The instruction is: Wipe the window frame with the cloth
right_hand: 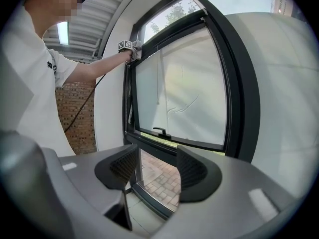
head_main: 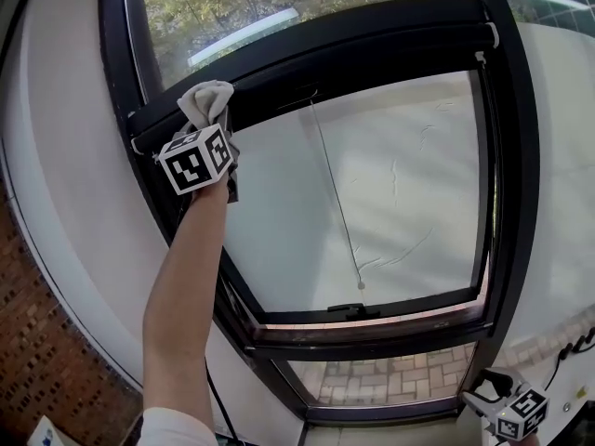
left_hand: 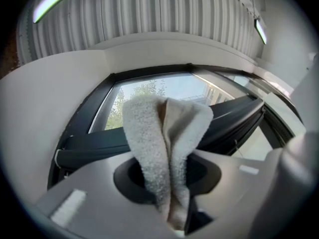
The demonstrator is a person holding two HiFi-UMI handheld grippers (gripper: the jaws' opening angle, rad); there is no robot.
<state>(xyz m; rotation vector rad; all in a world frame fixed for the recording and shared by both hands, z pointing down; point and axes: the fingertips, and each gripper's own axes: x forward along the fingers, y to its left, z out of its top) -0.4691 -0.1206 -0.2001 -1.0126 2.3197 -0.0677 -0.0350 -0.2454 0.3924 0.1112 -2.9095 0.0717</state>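
A pale folded cloth (head_main: 206,101) (left_hand: 165,148) sticks up from my left gripper (head_main: 208,128) (left_hand: 167,180), which is shut on it. The cloth's top rests against the black window frame (head_main: 307,54) at the upper left corner of the tilted sash. In the right gripper view the same cloth (right_hand: 137,50) shows at that corner. My right gripper (head_main: 493,396) (right_hand: 158,169) hangs low at the bottom right, open, with nothing between its ribbed pads (right_hand: 124,166).
The black frame (right_hand: 239,93) surrounds a sash with a white blind, a cord (head_main: 337,203) and a handle (right_hand: 160,131). A lower pane (head_main: 381,379) shows paving bricks outside. White wall (head_main: 74,156) and a brick wall (head_main: 37,370) lie to the left.
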